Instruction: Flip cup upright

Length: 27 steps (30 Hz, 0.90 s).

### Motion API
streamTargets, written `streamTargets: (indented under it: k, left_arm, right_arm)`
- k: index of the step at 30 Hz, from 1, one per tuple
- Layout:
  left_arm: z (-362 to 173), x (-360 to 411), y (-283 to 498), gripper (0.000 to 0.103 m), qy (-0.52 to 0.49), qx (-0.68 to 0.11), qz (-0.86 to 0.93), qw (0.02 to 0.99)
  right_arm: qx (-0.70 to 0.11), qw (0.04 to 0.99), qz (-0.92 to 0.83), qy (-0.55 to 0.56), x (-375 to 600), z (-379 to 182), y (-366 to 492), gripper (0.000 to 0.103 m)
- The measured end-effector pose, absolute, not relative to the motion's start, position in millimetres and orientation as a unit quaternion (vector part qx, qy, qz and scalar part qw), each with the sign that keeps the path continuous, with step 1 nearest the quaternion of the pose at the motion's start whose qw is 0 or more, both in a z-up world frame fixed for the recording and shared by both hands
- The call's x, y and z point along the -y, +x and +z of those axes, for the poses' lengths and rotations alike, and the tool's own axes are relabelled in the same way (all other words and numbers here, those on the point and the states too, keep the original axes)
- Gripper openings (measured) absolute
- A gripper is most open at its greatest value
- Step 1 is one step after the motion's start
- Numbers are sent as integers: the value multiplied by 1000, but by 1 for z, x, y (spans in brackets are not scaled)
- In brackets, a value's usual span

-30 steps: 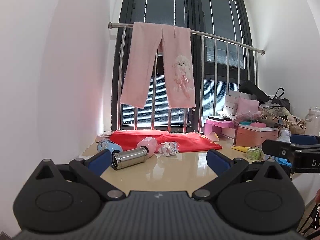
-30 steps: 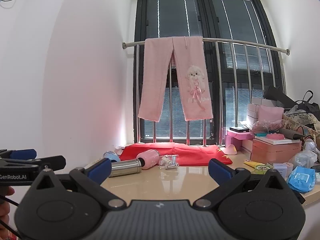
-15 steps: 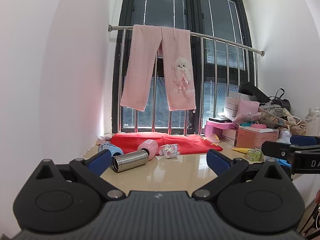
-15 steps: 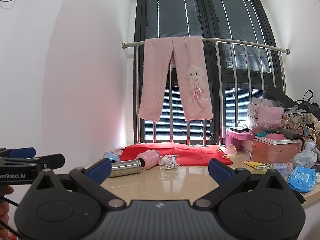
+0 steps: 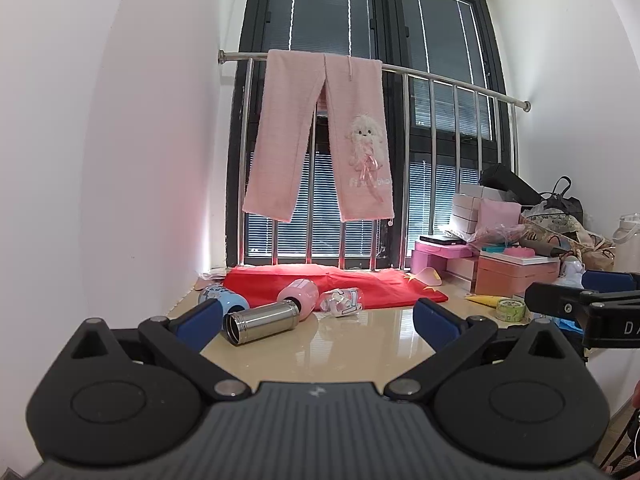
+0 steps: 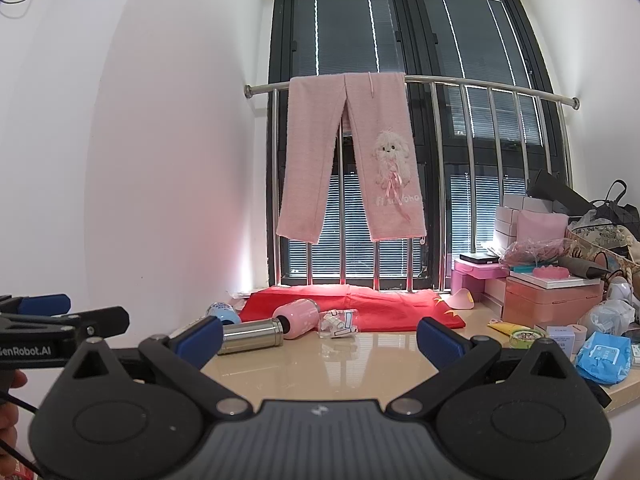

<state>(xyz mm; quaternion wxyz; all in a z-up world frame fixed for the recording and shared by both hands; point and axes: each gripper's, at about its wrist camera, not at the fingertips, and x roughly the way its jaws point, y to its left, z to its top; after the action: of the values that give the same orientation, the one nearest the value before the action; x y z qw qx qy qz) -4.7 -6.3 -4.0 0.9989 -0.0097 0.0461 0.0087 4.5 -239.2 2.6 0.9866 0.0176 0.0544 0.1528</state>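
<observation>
Bright daylight reaches you through the window (image 5: 360, 128); glossy tabletop (image 6: 360, 360) shows glare, edges bend fisheye-style, focus sharp.

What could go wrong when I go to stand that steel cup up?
The cylindrical stainless steel cup lies on its side on the glossy beige tabletop, so it may roll when nudged. The pink bottle sits at its far end and the blue cup lies close behind, so the open left tool could knock them.

Both wrist cameras sit low at the glossy beige tabletop's (image 5: 360, 344) near edge, facing the far black-framed window (image 6: 400, 120); both share it.
</observation>
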Motion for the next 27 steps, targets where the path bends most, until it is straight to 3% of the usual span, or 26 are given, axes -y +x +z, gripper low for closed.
streamTargets:
  k: [27]
  left_arm:
    - [-6, 7, 4, 103, -13, -50, 11, 999]
  right_arm:
    - [-67, 986, 155, 16, 234, -6, 20, 103]
